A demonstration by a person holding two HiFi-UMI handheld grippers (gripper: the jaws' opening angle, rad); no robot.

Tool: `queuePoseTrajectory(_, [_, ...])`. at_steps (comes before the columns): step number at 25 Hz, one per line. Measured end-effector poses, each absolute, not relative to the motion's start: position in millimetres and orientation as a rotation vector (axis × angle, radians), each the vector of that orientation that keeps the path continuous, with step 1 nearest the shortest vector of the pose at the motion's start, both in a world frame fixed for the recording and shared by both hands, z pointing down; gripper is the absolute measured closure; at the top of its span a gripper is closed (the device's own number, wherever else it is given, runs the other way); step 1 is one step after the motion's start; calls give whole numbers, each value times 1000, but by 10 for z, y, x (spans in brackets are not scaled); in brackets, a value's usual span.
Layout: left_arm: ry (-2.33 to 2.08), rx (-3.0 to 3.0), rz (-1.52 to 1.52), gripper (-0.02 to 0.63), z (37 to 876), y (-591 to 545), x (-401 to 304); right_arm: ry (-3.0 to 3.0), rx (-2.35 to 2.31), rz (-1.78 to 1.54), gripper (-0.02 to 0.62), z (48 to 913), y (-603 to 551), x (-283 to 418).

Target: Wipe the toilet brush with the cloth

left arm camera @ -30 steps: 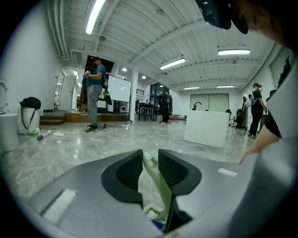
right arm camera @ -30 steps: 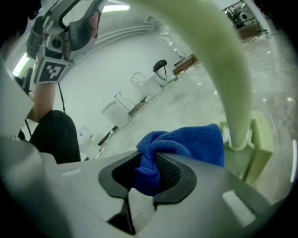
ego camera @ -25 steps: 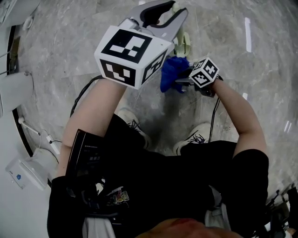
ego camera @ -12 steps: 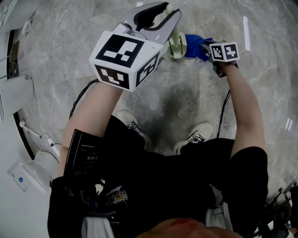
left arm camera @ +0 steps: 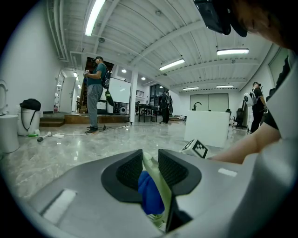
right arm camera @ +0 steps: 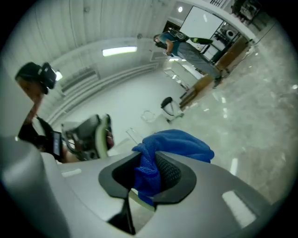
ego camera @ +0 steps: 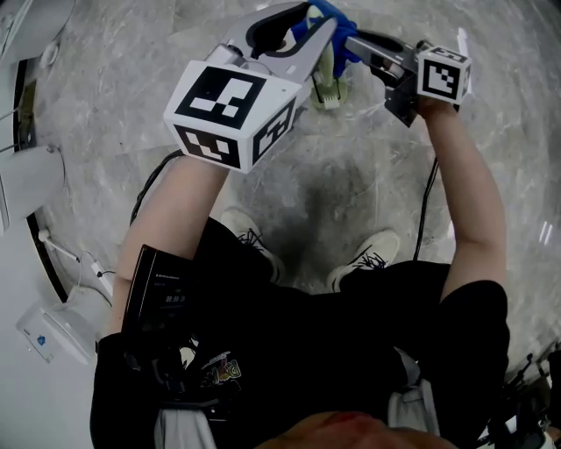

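My left gripper (ego camera: 308,19) is held up in front of me, shut on the pale green toilet brush (ego camera: 328,81), whose head hangs below the jaws. In the left gripper view the brush handle (left arm camera: 157,179) is pinched between the black pads. The blue cloth (ego camera: 325,14) is pressed against the handle just beyond the left jaws, with my right gripper (ego camera: 349,39) shut on it. A bunch of the cloth (right arm camera: 173,142) spills over the right jaws, and the left gripper with the brush (right arm camera: 100,135) lies close ahead. The cloth (left arm camera: 150,194) also shows behind the handle.
Grey marble floor (ego camera: 368,175) lies below, with my shoes (ego camera: 364,261) and a black cable (ego camera: 158,175). White fixtures (ego camera: 31,167) line the left edge. Further off stand a person (left arm camera: 96,95), a white box (left arm camera: 207,126) and a bin (left arm camera: 29,118).
The right gripper has swung up with the cloth, from below the brush head, past its right side, to the handle by the left jaws. The left gripper has stayed still.
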State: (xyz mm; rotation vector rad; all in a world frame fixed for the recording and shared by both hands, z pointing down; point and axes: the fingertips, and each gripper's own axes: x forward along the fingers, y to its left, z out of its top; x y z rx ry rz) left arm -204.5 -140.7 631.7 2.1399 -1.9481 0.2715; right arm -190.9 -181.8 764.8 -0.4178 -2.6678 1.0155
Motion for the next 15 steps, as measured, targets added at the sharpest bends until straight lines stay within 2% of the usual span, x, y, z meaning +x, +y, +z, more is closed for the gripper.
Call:
queuePoseTrajectory(6, [-1947, 2142, 265, 486, 6298, -1443, -2043, -2946, -863, 1092, 506, 6048, -1840, -1631])
queuePoseTrajectory(9, [-1952, 2142, 262, 486, 6283, -1440, -2054, -3004, -1031, 1075, 506, 5610, -1830, -1468])
queuePoseTrajectory(12, [-1958, 2137, 260, 486, 6274, -1434, -2075, -2906, -1063, 944, 506, 5819, -1663, -1471])
queuePoseTrajectory(15, [-1962, 2136, 263, 486, 6262, -1439, -2093, -2728, -952, 914, 505, 6521, -1571, -1533])
